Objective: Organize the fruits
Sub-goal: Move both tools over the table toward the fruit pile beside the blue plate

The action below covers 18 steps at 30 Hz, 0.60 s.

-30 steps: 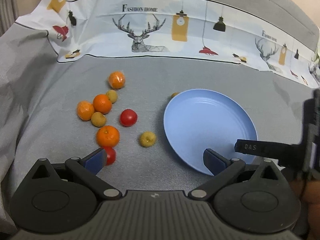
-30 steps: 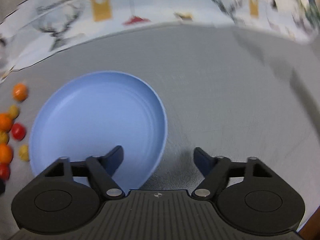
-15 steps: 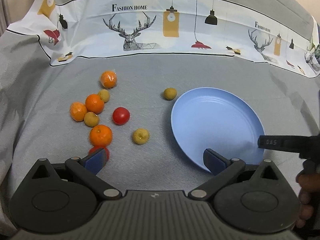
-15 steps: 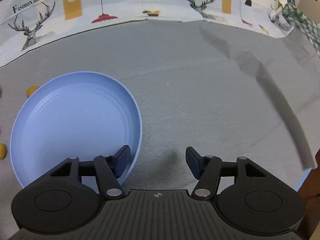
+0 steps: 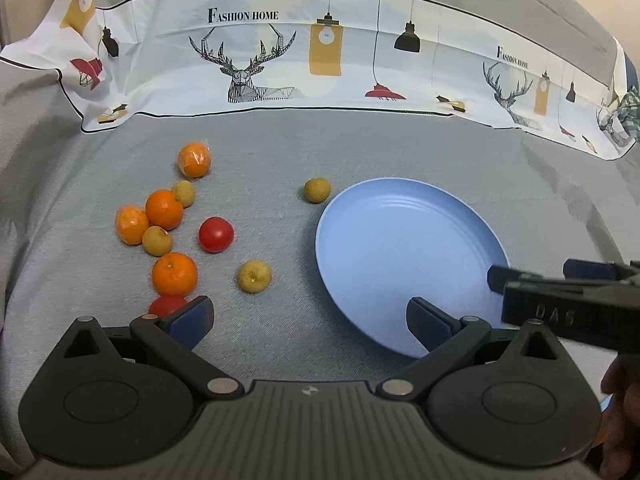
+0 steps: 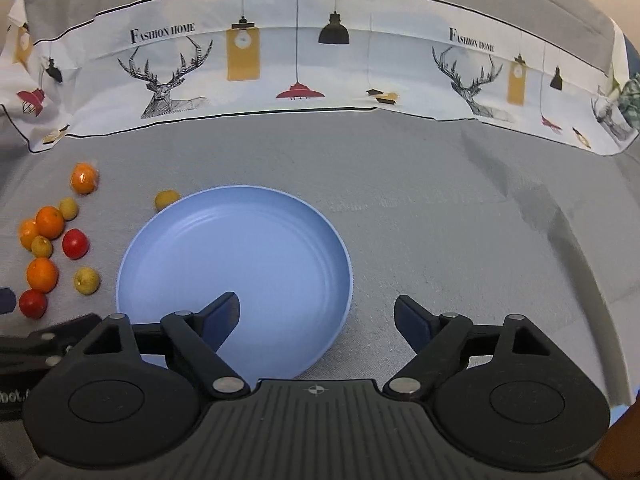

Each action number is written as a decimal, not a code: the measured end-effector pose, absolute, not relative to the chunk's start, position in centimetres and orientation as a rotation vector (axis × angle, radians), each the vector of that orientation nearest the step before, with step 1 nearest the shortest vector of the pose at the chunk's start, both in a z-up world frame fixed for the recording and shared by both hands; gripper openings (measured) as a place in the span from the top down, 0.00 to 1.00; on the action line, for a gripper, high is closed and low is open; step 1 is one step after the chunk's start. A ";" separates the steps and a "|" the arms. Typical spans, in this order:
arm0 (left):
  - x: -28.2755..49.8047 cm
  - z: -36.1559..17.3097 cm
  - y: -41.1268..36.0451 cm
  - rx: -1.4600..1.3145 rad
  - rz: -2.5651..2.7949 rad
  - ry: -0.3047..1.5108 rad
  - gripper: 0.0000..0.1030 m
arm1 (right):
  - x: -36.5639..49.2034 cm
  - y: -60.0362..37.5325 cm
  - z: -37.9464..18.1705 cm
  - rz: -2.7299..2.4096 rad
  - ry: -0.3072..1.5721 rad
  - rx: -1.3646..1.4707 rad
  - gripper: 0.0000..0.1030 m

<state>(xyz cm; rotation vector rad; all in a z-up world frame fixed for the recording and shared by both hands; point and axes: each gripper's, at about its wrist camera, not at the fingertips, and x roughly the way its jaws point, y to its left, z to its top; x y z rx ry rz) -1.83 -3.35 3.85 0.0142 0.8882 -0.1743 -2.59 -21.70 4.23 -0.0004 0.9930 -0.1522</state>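
Lying scattered on the left of the gray cloth are the fruits, all of them outside the plate. Farthest left is a cluster: a wrapped orange touching a bare orange, with a small yellow-brown fruit just below them and another just behind. A second wrapped orange sits farther back, alone. Nearer the camera lies a third bare orange, and just in front of it a red tomato, partly hidden by the left finger of the left gripper. That gripper has its jaws spread wide and grips nothing. A second tomato rests apart in the middle of the group, with a yellowish fruit near it to the right. One more small yellow-brown fruit sits just beside the far left rim of the blue plate, which holds nothing. The right gripper is likewise wide open and empty, its left finger over the plate's near part and its right finger over bare cloth. A printed banner with deer and lamps runs along the back.
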 end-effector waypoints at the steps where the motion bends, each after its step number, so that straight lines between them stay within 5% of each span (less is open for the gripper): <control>1: -1.9 3.9 -3.4 0.014 -0.176 0.884 0.00 | -2.5 -21.5 4.2 -0.149 0.998 -0.009 0.16; 18: -1.8 3.8 -3.3 -0.007 -0.194 0.888 0.01 | -2.4 -20.4 3.5 -0.147 1.026 -0.014 0.17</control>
